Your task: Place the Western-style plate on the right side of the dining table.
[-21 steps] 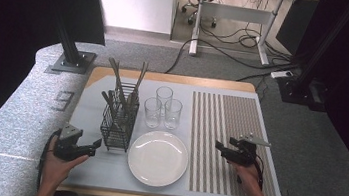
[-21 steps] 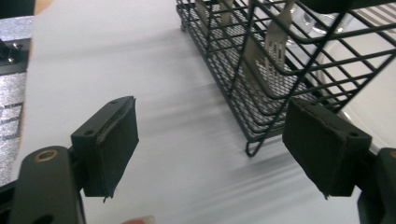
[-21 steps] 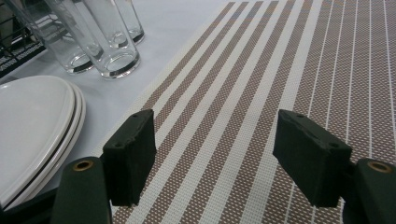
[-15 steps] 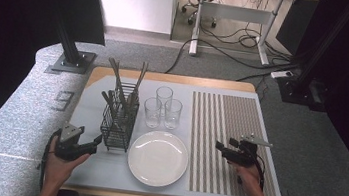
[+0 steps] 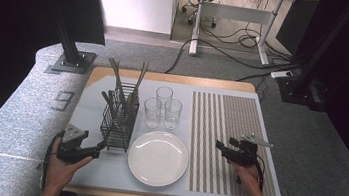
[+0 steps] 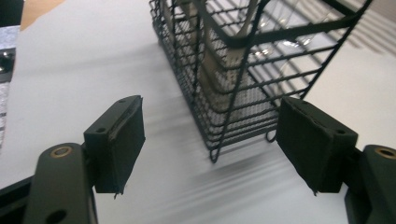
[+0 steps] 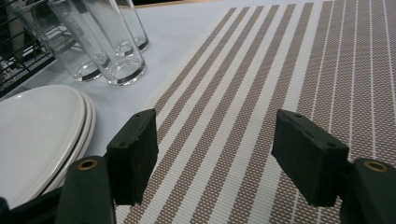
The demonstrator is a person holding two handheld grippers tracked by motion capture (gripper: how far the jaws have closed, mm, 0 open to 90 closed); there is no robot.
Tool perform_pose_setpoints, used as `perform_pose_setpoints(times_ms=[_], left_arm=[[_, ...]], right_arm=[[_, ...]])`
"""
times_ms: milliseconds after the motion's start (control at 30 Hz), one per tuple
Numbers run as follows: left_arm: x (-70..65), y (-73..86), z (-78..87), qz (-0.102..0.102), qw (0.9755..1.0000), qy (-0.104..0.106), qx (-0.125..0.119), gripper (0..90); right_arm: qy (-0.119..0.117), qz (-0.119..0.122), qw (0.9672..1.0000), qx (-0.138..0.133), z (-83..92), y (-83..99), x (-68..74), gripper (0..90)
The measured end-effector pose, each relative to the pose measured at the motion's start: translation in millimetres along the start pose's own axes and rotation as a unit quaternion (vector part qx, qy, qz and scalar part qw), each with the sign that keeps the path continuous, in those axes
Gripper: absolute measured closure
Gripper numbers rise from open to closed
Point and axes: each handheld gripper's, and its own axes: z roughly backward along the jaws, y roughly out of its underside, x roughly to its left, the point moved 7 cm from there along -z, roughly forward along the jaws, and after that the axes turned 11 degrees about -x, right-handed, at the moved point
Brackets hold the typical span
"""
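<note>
A black wire cutlery basket (image 5: pixel 119 121) (image 6: pixel 243 70) holding several utensils stands on the white table at the left. Three clear glasses (image 5: pixel 163 107) (image 7: pixel 100 42) stand in the middle, and white plates (image 5: pixel 158 157) (image 7: pixel 37 126) lie stacked in front of them. A brown-and-white striped placemat (image 5: pixel 228 135) (image 7: pixel 280 74) covers the right part. My left gripper (image 5: pixel 93 151) (image 6: pixel 210 144) is open, low over the table, pointing at the basket's near corner. Over the placemat my right gripper (image 5: pixel 220 149) (image 7: pixel 215 158) hovers open, with nothing between its jaws.
The table's wooden edge (image 5: pixel 175 78) shows at the back. A grey padded surface (image 5: pixel 14 118) lies to the left. Black stands (image 5: pixel 69 57) and cables (image 5: pixel 228 54) sit on the floor behind the table.
My left gripper has shifted slightly toward the basket. The right gripper has stayed where it was.
</note>
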Motion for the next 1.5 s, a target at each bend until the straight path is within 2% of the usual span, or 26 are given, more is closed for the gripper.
perform_pose_setpoints(times_ms=[67,200,433,600,667,1000,1200,1500], left_arm=[[-4.4,-2.3,-0.1,0.002,1.0000,0.008,-0.002,23.9],[-16.0,-2.7,-2.0,0.003,0.9995,0.029,0.009,22.5],[-38.9,-11.3,0.4,-0.012,0.9989,0.046,-0.006,22.2],[-47.6,-11.8,0.4,-0.016,0.9984,0.053,0.000,20.6],[-53.5,-11.9,-1.3,-0.016,0.9979,0.063,0.002,20.6],[-60.8,-9.1,-5.5,-0.008,0.9972,0.074,0.003,21.5],[-70.3,-5.0,-11.7,-0.019,0.9960,0.087,0.014,21.5],[-77.8,-2.0,-18.9,-0.022,0.9953,0.092,0.023,21.7]], right_arm=[[0.001,0.003,1.0000,0.005,-0.1,1.7,0.7,31.1],[-0.005,0.005,1.0000,0.002,0.8,0.3,1.1,31.2],[-0.008,0.007,0.9999,-0.002,1.2,-1.6,0.4,31.2],[-0.010,0.004,0.9999,-0.007,0.9,-2.0,1.6,31.1],[-0.012,0.003,0.9999,-0.006,0.8,-1.7,2.7,31.1],[-0.019,0.003,0.9998,-0.005,-0.6,-0.8,5.7,31.0],[-0.021,0.007,0.9997,-0.007,0.3,-1.1,8.5,31.0],[-0.028,0.019,0.9994,0.000,1.2,2.0,14.3,30.9]])
